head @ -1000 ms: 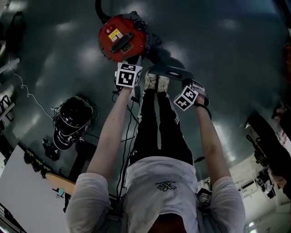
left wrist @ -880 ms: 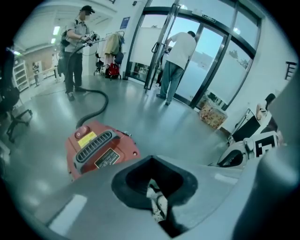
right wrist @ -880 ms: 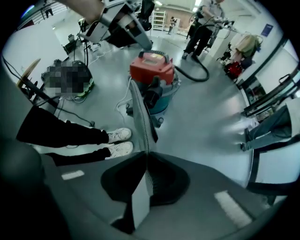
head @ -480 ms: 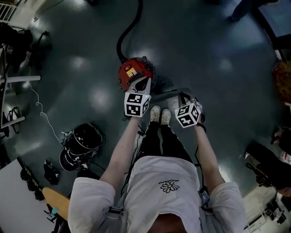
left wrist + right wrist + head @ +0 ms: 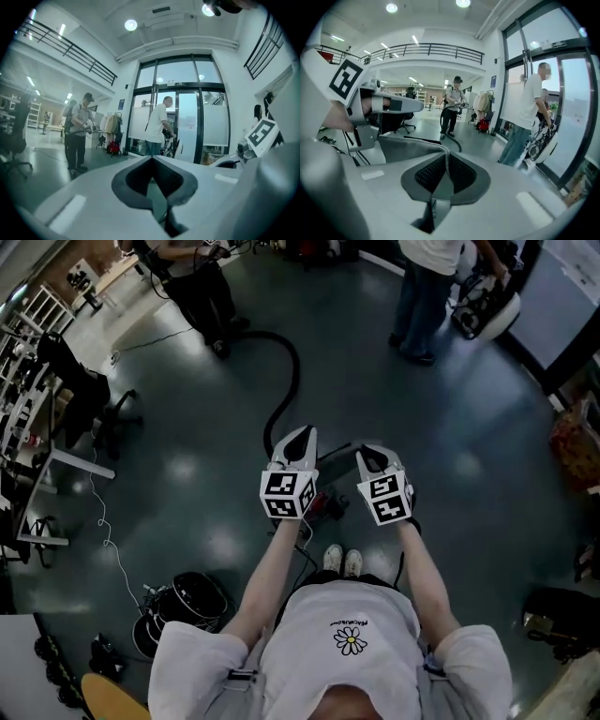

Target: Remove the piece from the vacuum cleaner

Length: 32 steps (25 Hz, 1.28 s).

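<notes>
We record white bodies on the left tool [image 5: 300,434] and the right tool [image 5: 368,456], each marked with black-and-white square patterns. The piece [image 5: 408,145] is plain grey. The hose [image 5: 289,381] is black, the floor [image 5: 469,427] a dark glossy grey-green, and the shirt [image 5: 375,615] white with a daisy print.

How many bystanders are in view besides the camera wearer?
2. A bystander in dark clothes stands upper left in the head view, past the black vacuum hose; a bystander in a white shirt and jeans stands top right. Others farther back may be hidden.
</notes>
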Each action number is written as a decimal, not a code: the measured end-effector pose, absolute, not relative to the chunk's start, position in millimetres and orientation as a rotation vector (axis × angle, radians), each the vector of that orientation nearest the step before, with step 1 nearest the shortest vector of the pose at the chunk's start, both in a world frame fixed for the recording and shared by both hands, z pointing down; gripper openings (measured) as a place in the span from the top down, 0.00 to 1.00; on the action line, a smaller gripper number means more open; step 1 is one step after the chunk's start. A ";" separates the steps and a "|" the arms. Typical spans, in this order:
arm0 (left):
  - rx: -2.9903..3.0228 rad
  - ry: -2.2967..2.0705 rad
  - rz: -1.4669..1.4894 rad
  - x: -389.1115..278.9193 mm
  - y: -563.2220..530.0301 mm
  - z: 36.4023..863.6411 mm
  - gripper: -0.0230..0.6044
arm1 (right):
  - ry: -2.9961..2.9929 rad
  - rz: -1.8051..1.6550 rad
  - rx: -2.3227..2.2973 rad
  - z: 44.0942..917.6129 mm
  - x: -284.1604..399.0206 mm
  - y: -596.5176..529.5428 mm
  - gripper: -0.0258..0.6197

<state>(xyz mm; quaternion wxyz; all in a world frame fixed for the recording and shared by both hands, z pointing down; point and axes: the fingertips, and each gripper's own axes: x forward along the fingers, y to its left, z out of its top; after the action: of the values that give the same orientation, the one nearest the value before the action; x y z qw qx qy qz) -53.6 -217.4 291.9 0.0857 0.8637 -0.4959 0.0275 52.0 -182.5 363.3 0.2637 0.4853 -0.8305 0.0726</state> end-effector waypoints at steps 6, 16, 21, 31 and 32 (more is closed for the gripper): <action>2.665 -1.561 -0.065 -56.6 -215.2 227.0 0.96 | -2.339 0.074 1.487 286.1 61.5 -201.4 0.88; 2.718 -1.620 -0.166 -62.0 -210.3 185.4 0.96 | -2.343 0.029 1.618 247.9 72.0 -206.2 0.88; 2.735 -1.609 -0.172 -55.4 -206.9 183.2 0.96 | -2.346 0.044 1.653 244.9 78.4 -202.7 0.89; 2.735 -1.591 -0.156 -54.1 -206.9 189.3 0.96 | -2.330 0.027 1.663 244.2 77.2 -200.2 0.88; 2.736 -1.591 -0.157 -54.1 -203.9 189.2 0.96 | -2.330 0.024 1.663 244.2 77.3 -196.7 0.88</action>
<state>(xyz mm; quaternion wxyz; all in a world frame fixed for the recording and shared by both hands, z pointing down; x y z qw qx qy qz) -54.1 -203.9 189.2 -0.0137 0.8633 -0.5021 -0.0495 77.3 -196.7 244.2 0.1389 0.5753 -0.8060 0.0082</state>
